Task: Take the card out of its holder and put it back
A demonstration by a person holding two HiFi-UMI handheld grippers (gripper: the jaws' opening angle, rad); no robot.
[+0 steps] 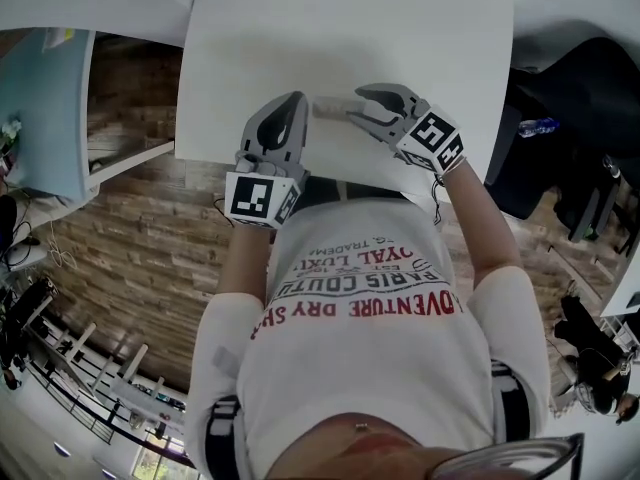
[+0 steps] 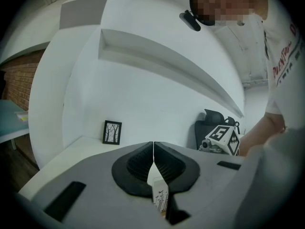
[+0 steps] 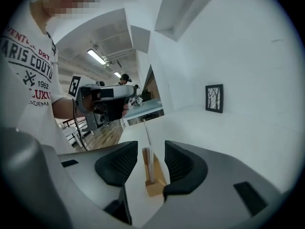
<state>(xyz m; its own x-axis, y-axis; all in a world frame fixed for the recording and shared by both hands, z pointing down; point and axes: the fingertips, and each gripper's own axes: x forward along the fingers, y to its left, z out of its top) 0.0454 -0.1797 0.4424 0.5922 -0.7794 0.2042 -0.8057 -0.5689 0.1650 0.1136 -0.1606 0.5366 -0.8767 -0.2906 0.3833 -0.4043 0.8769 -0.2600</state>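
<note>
One white table [image 1: 340, 28] carries everything. The person [image 1: 370, 368] in a white printed T-shirt stands over it. The wooden holder [image 3: 153, 182] sits on the table toward the person's side; all positions below are referenced to the holder.

- right gripper [image 3: 151, 144]: straddles the holder, jaws spread wide, one pad on each side. Neither pad touches anything. Released, nothing gripped.
- left gripper [image 2: 153, 144]: on the holder's left in the head view, tips near it but apart from it. Jaws clenched, pads meeting tip to tip. A small white printed slip [image 2: 161, 197] shows in the gap behind the pads. Can't tell if it's pinched there or only seen through the gap.
- framed picture [image 3: 214, 98], bare trees: well beyond the holder, upright at the white wall on the table's far side.
- holder: small light wood block, flat on the table, directly under the gap between the right pads.
- card [image 3: 148, 149]: seated in the holder, standing upright. It's edge-on in the right gripper view, so the face isn't readable. It rises above the holder between the two right pads, with clear air on both sides.
</note>
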